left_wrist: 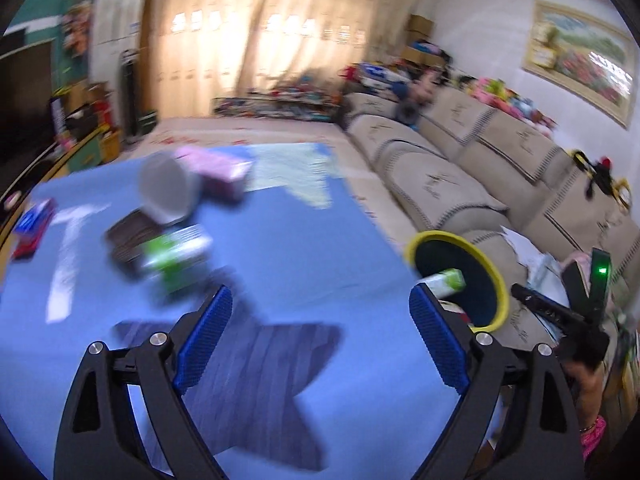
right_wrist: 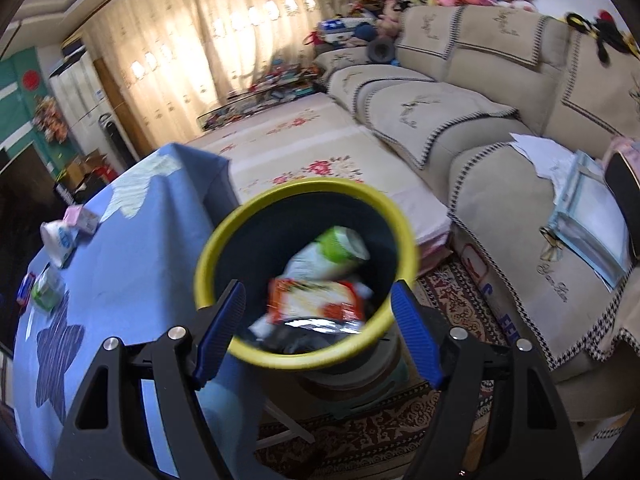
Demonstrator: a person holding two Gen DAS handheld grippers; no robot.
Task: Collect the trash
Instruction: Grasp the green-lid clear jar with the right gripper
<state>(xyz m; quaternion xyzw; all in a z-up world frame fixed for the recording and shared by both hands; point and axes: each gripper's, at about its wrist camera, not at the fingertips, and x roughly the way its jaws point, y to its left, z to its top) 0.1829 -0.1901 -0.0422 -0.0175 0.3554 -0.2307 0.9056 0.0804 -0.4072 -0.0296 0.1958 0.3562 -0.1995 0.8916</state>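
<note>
Only the right wrist view looks into the yellow-rimmed trash bin [right_wrist: 224, 236], where a green-and-white carton [right_wrist: 332, 250] lies above a red snack wrapper [right_wrist: 316, 300], just ahead of the right gripper [right_wrist: 316, 320], spread and empty. The left gripper [left_wrist: 320, 340], also spread and empty, hovers over the blue tablecloth [left_wrist: 300, 240]; a blurred green carton [left_wrist: 176, 252] lies ahead to its left.

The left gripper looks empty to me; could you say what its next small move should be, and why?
Probably forward and left toward the green carton. The left gripper is open and empty over the table, while the right gripper hangs open over the bin.
</note>
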